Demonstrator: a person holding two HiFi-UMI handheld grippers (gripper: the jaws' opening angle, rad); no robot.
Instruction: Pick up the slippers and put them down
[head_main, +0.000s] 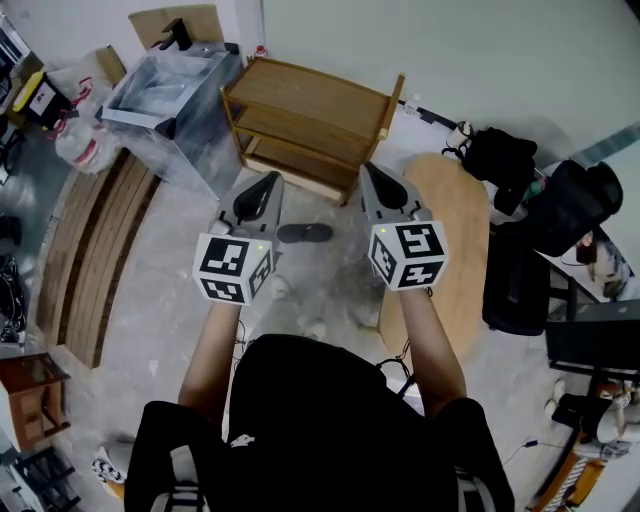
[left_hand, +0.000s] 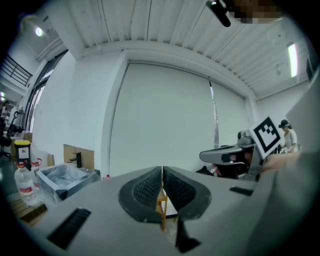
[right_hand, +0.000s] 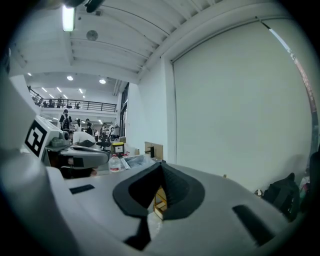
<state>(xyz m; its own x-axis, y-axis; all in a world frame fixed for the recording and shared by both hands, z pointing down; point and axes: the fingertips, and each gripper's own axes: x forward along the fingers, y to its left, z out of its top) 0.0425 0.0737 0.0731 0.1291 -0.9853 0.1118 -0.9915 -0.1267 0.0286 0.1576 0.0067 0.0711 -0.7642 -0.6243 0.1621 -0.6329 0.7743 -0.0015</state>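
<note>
Overhead, the head view shows a person in a black top holding both arms out in front, a gripper in each hand, both pointing nearly level at a wooden rack (head_main: 310, 110) that stands against a pale wall (left_hand: 160, 115). The left gripper (head_main: 272, 181) and the right gripper (head_main: 367, 170) sit side by side and apart, each with its marker cube (head_main: 234, 267) nearest the person. One dark slipper (head_main: 305, 233) lies flat on the grey floor (head_main: 180, 260), in front of the rack; from above it shows between the two grippers, touched by neither. No second slipper can be made out. In the left gripper view the two dark ribbed pads (left_hand: 147, 189) are pressed together with only a hairline seam, and nothing is between them; a strip of the rack shows below where they meet. In the right gripper view the jaws are likewise fully together and empty, with the rack again showing beneath them. A round wooden tabletop (head_main: 450, 240) lies on the floor to the right of the slipper, with black bags (head_main: 510, 160) beyond it. To the left of the rack stands a plastic-wrapped grey bin (head_main: 170, 100), then long wooden planks (head_main: 90, 250) and a clear bottle (head_main: 80, 145).
</note>
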